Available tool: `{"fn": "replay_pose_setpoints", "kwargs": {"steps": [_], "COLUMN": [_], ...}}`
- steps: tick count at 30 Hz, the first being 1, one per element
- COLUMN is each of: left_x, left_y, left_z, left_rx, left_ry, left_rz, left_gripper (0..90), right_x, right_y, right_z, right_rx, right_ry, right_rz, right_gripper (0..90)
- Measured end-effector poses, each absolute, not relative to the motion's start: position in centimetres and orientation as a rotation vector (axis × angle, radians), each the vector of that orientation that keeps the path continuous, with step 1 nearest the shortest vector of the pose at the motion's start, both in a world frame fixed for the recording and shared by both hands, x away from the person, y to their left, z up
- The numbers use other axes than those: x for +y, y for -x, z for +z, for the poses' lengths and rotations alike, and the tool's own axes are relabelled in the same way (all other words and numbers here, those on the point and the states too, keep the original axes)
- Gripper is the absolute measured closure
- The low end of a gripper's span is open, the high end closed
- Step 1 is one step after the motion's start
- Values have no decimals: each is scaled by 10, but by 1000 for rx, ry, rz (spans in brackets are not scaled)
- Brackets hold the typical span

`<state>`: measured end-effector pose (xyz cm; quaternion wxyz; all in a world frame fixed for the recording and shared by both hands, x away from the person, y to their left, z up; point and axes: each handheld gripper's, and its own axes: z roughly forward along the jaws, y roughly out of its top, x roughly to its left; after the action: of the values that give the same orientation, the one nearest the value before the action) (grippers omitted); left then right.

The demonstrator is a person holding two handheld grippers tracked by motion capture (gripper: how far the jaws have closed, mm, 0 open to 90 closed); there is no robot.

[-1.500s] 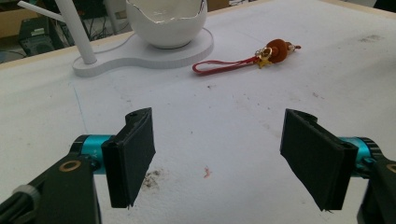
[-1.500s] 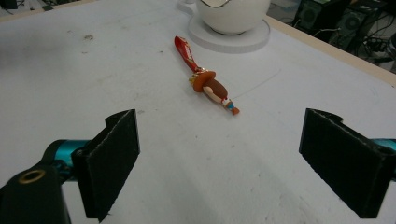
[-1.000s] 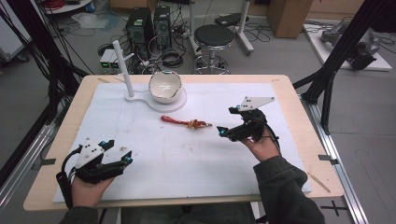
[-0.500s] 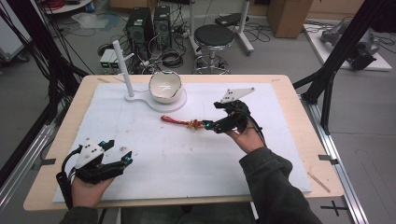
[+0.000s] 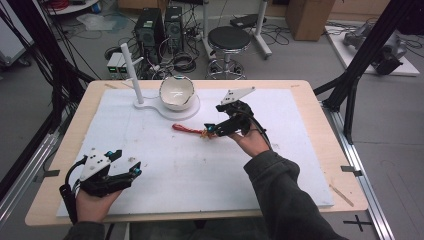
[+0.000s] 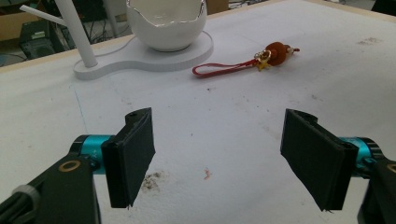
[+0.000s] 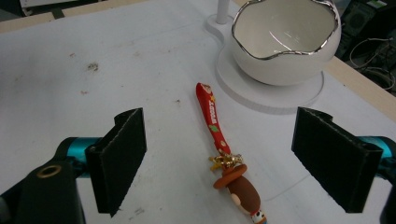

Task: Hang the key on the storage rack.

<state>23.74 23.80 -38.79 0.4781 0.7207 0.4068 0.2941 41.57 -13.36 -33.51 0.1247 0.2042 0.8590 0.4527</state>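
Lying flat on the white mat [image 5: 280, 165], the keychain [image 7: 224, 154] is what I have in front of me: a red strap [image 7: 211, 120] running back toward the bowl, a small gold clasp [image 7: 225, 161], and a brown-hatted figure charm [image 7: 243, 192] at the near end. In the right gripper view it sits between my right gripper's [image 5: 211, 131] two pads without touching either one; the jaws stand wide apart and have just been closing a little, gripping nothing. From above, that gripper's tips are just beside the charm end of the keychain [image 5: 192, 131], near the middle of the mat.

Beyond the strap, close by, stands the white egg-shaped bowl [image 5: 176, 92] with its silver jagged rim, on a white base [image 5: 186, 112] that also carries an upright white post [image 5: 131, 72].

My left gripper [image 5: 134, 169] rests well apart, near the front left corner of the wooden table [image 5: 320, 107], its jaws spread and empty, pointed across bare mat toward the keychain.
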Motion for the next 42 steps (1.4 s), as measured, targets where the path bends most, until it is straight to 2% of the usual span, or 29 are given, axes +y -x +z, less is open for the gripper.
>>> {"fn": "replay_pose_setpoints", "kwargs": {"steps": [13,31,42], "left_x": [239,240,240], "left_y": [-237,-237,-236], "left_z": [-388,-387,-387], "left_rx": [996,989,991], "left_ry": [-1754,-1751,-1751], "left_rz": [720,721,721], "left_gripper": [262,262,262], "right_x": [-105,-72,-56], "right_y": [-432,-454,-461], "right_z": [-349,-390,-400], "right_rx": [2548,2649,2712], "right_ry": [-589,-555,-499], "right_rz": [1282,1113,1004], "right_gripper": [219,390,445]}}
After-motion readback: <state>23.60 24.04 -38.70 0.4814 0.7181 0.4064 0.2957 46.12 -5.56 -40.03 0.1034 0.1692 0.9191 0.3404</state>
